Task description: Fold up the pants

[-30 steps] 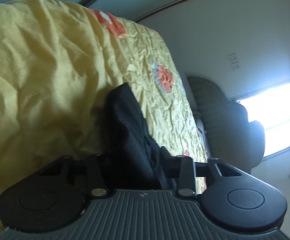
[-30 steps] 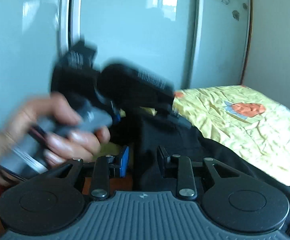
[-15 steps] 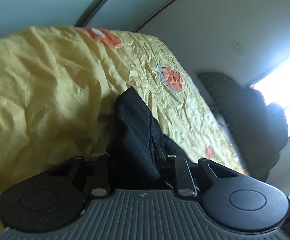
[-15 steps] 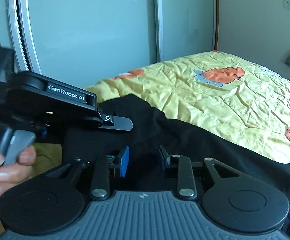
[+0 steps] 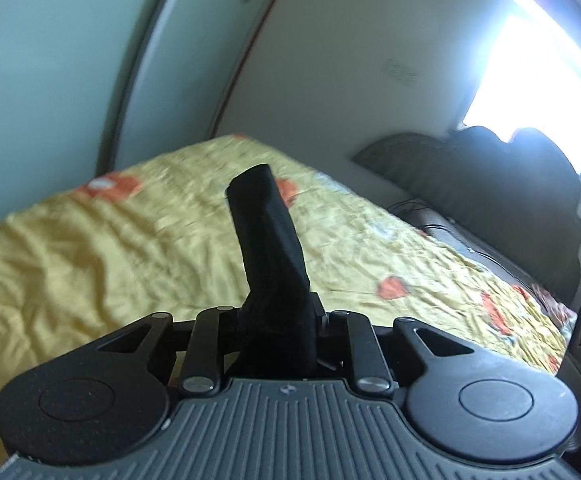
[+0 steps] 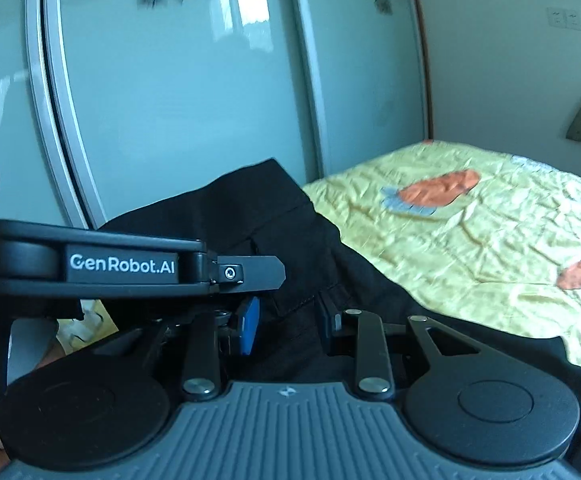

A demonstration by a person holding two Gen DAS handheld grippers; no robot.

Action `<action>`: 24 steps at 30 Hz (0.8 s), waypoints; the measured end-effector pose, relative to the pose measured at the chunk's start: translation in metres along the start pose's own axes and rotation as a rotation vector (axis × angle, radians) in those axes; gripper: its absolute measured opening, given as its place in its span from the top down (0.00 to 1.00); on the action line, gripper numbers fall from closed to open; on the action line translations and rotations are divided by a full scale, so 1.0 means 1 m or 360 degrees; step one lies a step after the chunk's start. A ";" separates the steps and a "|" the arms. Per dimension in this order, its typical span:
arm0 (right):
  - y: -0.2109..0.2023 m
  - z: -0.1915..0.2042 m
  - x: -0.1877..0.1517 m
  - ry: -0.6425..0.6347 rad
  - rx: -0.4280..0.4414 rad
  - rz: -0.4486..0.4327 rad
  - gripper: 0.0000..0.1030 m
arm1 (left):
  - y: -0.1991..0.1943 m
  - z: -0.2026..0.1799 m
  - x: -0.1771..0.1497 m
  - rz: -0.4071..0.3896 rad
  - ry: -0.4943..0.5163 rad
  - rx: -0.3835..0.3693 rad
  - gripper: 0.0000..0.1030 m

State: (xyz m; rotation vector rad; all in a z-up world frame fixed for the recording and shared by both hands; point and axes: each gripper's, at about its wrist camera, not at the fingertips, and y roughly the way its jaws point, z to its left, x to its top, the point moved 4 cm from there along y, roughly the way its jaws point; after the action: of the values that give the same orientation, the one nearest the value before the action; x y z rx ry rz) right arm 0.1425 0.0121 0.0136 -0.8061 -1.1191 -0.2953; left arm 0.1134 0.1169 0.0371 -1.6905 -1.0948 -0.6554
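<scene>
- The left gripper [image 5: 278, 320] has just been closing and is clamped on a bunched fold of the black pants [image 5: 270, 240], which stands up from its jaws above the yellow bedspread [image 5: 90, 260].
- The right gripper [image 6: 288, 316] pinches the pants [image 6: 250, 220] at a seam edge; from there the cloth trails right across the bedspread [image 6: 490, 240].

We see a bed under a crinkled yellow bedspread with orange motifs [image 5: 370, 264]. Behind it stand tall sliding wardrobe doors of pale blue-green frosted glass in grey metal frames [image 6: 178, 92]. A plain white wall [image 5: 330, 72] carries a small white socket plate [image 6: 564, 18]. A bright window [image 5: 538, 80] glares white above dark rounded cushions [image 5: 502, 184].
</scene>
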 end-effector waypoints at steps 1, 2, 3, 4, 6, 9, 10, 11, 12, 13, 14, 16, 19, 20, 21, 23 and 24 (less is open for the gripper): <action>-0.008 -0.003 0.000 0.0025 0.0001 -0.0027 0.71 | -0.004 -0.009 0.000 -0.0017 0.0027 -0.0017 0.79; -0.019 -0.007 0.001 0.0060 0.0003 -0.0059 0.71 | -0.008 -0.019 0.000 -0.0034 0.0056 -0.0037 0.79; -0.028 -0.011 0.001 0.0093 0.0006 -0.0090 0.71 | -0.013 -0.031 0.000 -0.0050 0.0085 -0.0059 0.79; -0.039 -0.015 0.002 0.0124 0.0005 -0.0128 0.71 | -0.017 -0.041 0.000 -0.0061 0.0109 -0.0084 0.79; -0.061 -0.023 0.001 0.0170 -0.0008 -0.0200 0.71 | -0.023 -0.064 -0.001 -0.0079 0.0165 -0.0135 0.79; -0.094 -0.033 -0.002 0.0222 -0.0051 -0.0302 0.71 | -0.034 -0.099 -0.009 -0.0104 0.0261 -0.0217 0.78; -0.105 -0.036 -0.004 0.0239 -0.0068 -0.0334 0.71 | -0.036 -0.111 -0.012 -0.0111 0.0301 -0.0247 0.77; -0.114 -0.041 -0.006 0.0257 -0.0087 -0.0364 0.71 | -0.038 -0.122 -0.015 -0.0113 0.0334 -0.0282 0.76; -0.126 -0.045 -0.008 0.0280 -0.0110 -0.0395 0.71 | -0.039 -0.133 -0.018 -0.0110 0.0361 -0.0317 0.76; -0.137 -0.049 -0.011 0.0300 -0.0133 -0.0420 0.71 | -0.039 -0.144 -0.022 -0.0106 0.0389 -0.0352 0.75; -0.147 -0.053 -0.014 0.0317 -0.0155 -0.0439 0.71 | -0.038 -0.154 -0.026 -0.0101 0.0418 -0.0385 0.75; -0.168 -0.062 -0.021 0.0356 -0.0215 -0.0479 0.71 | -0.038 -0.175 -0.035 -0.0083 0.0469 -0.0452 0.73; -0.195 -0.074 -0.034 0.0410 -0.0296 -0.0514 0.71 | -0.038 -0.208 -0.052 -0.0047 0.0548 -0.0547 0.72; -0.203 -0.080 -0.038 0.0428 -0.0325 -0.0521 0.71 | -0.037 -0.217 -0.059 -0.0034 0.0575 -0.0574 0.72; -0.213 -0.086 -0.044 0.0446 -0.0356 -0.0525 0.71 | -0.036 -0.227 -0.066 -0.0023 0.0603 -0.0597 0.72; -0.228 -0.094 -0.055 0.0484 -0.0418 -0.0532 0.71 | -0.032 -0.243 -0.080 -0.0006 0.0648 -0.0631 0.71; -0.233 -0.099 -0.059 0.0506 -0.0442 -0.0533 0.71 | -0.030 -0.250 -0.087 0.0003 0.0675 -0.0642 0.70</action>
State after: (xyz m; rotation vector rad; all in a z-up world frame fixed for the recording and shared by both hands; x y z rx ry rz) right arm 0.0471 -0.2282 0.0406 -0.7784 -0.9182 -0.8450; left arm 0.0646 -0.1427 0.0730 -1.7694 -0.6875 -1.2329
